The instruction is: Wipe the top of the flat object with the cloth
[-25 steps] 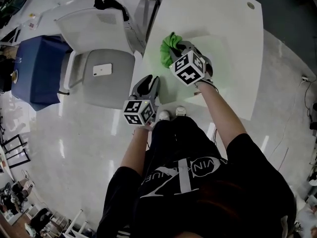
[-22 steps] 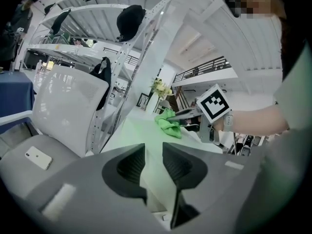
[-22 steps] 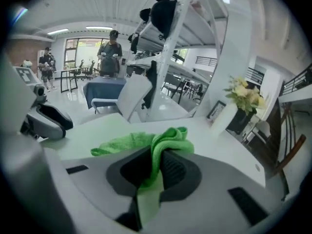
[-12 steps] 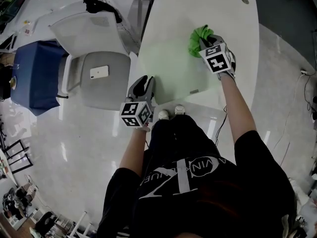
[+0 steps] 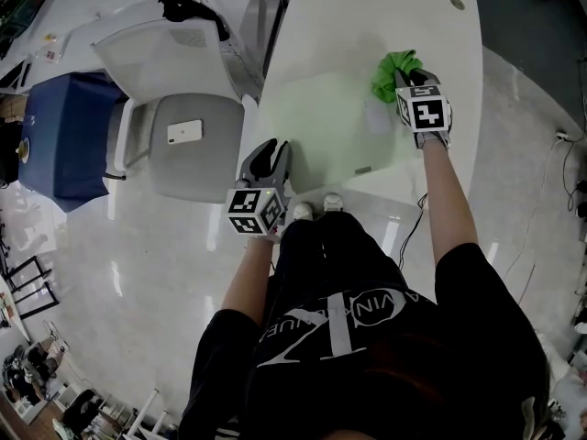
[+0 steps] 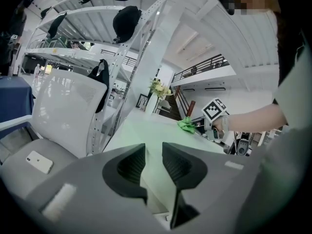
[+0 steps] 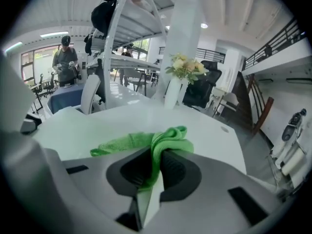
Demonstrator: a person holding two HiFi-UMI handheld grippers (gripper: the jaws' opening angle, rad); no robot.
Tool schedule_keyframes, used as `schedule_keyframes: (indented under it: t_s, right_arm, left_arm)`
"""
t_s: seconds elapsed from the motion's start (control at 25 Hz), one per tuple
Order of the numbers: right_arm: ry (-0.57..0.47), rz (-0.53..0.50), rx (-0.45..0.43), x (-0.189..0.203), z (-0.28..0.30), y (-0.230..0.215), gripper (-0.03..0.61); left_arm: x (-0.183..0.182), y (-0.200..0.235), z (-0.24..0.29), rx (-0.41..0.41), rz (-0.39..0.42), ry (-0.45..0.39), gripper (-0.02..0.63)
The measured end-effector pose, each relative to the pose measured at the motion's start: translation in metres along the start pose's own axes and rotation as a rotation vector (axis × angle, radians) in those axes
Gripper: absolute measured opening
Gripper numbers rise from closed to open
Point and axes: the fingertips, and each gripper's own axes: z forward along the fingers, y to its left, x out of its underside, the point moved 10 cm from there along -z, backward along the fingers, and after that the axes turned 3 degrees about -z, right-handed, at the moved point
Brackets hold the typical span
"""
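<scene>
Head view: right gripper [image 5: 404,79] presses the green cloth [image 5: 393,65] at the upper right corner of the pale green mat [image 5: 312,122], upper right of frame. Left gripper [image 5: 268,152] sits by the near edge of the table [image 5: 367,16], frame center.

Left gripper view: jaws spread, nothing between them.

Right gripper view: jaws pinch a fold of the cloth.

Looks mid-wipe. Next stroke probably needs downward pressure and a sweep back toward frame left.

cloth [image 5: 393,69]: bright green | flat object [image 5: 316,126]: pale green | table [image 5: 367,16]: white | chair [image 5: 165,168]: grey
</scene>
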Motion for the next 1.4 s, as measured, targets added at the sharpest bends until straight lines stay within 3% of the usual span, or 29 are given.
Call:
schedule_keyframes:
  t_s: [0.16, 0.28, 0.48, 0.68, 0.84, 0.92, 1.0, 1.08, 1.24, 1.4]
  right_arm:
    - [-0.025, -0.031, 0.036, -0.003, 0.001, 0.004, 0.049]
    - [-0.151, -0.071, 0.016, -0.012, -0.017, 0.014, 0.049]
    - [-0.307, -0.155, -0.183, -0.037, -0.056, 0.070, 0.049]
    - [-0.407, -0.161, -0.440, -0.059, -0.085, 0.148, 0.051]
    - [-0.481, -0.076, -0.605, -0.075, -0.094, 0.192, 0.049]
    - [-0.447, -0.045, -0.654, -0.072, -0.083, 0.208, 0.049]
    - [-0.343, -0.078, -0.668, -0.059, -0.065, 0.224, 0.049]
    - [-0.253, -0.197, -0.633, -0.048, -0.053, 0.237, 0.049]
    - [-0.239, -0.501, -0.554, -0.051, -0.050, 0.254, 0.049]
    - [-0.199, -0.592, -0.511, -0.053, -0.051, 0.248, 0.049]
  left_arm:
    - [0.000, 0.002, 0.001, 0.002, -0.017, -0.018, 0.120]
    - [0.000, 0.002, -0.004, 0.015, -0.020, -0.017, 0.153]
    - [0.004, -0.001, -0.016, 0.059, -0.017, 0.004, 0.179]
    - [0.014, -0.010, -0.023, 0.074, -0.020, 0.037, 0.179]
    - [0.017, -0.015, -0.028, 0.077, -0.018, 0.042, 0.179]
    - [0.019, -0.015, -0.029, 0.073, -0.022, 0.043, 0.179]
    - [0.020, -0.016, -0.030, 0.067, -0.026, 0.045, 0.181]
    - [0.021, -0.017, -0.030, 0.064, -0.028, 0.047, 0.183]
    - [0.022, -0.015, -0.031, 0.049, -0.011, 0.041, 0.186]
    - [0.024, -0.015, -0.031, 0.038, -0.017, 0.040, 0.187]
